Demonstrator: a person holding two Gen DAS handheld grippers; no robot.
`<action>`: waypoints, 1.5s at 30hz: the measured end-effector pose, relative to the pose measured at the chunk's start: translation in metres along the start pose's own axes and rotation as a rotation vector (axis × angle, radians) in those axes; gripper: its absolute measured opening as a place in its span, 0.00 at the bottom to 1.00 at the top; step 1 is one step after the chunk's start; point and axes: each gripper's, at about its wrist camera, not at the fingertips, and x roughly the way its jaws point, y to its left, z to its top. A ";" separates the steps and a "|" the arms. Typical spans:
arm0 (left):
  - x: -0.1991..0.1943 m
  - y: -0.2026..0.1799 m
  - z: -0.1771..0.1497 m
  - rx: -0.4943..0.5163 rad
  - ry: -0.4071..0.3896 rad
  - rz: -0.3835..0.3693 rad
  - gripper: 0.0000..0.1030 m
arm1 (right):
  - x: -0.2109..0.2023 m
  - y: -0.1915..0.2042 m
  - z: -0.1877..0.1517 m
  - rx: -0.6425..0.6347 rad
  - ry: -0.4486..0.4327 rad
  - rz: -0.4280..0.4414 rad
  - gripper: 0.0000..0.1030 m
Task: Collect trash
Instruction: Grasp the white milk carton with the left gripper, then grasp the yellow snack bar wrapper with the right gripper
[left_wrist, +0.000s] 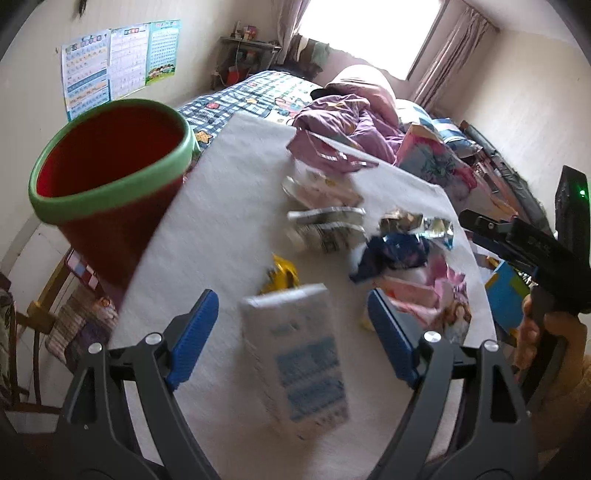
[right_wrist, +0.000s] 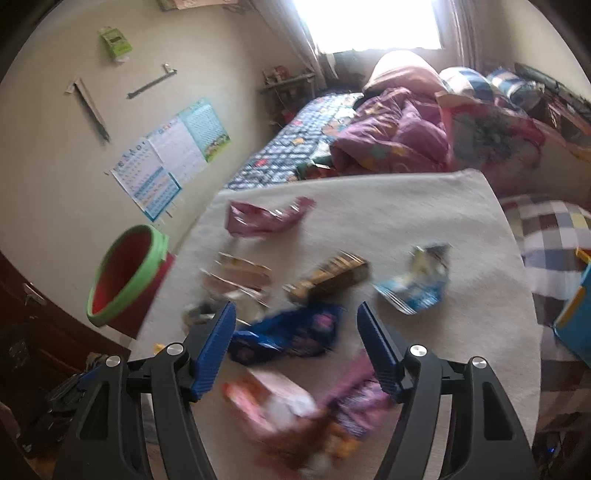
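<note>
While both cameras look down over a pale cloth-covered table (left_wrist: 229, 206), the left gripper (left_wrist: 291, 341) hangs with its blue fingers spread wide, and a blurred white-and-blue carton (left_wrist: 295, 354) lies on the cloth between them, touching neither. Just beyond the carton sits a small yellow item (left_wrist: 281, 275), then a dark blue wrapper (left_wrist: 393, 251) and a crumpled silver packet (left_wrist: 424, 223). On the right, the right gripper (right_wrist: 297, 354) is likewise wide apart and holds nothing, hovering over that same dark blue wrapper (right_wrist: 291, 334) with a pink package (right_wrist: 273, 400) nearest the lens. Farther out lie a brown-and-gold box (right_wrist: 332, 275), a light blue wrapper (right_wrist: 417, 284) and, near the far edge, a maroon wrapper (right_wrist: 266, 218). A red bin with a green rim (left_wrist: 110, 173) stands at the table's left side; behind everything is a bed (left_wrist: 258, 92) with a rumpled purple quilt (left_wrist: 347, 114)
</note>
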 end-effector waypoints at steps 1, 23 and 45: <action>-0.001 -0.004 -0.004 -0.007 0.001 0.015 0.78 | 0.000 -0.004 -0.001 0.000 0.005 0.003 0.64; -0.005 -0.020 -0.030 -0.068 -0.019 0.172 0.53 | 0.008 0.035 -0.017 -0.204 0.078 0.157 0.64; -0.058 0.037 -0.033 -0.240 -0.148 0.336 0.53 | 0.103 0.142 -0.048 -0.292 0.278 0.306 0.52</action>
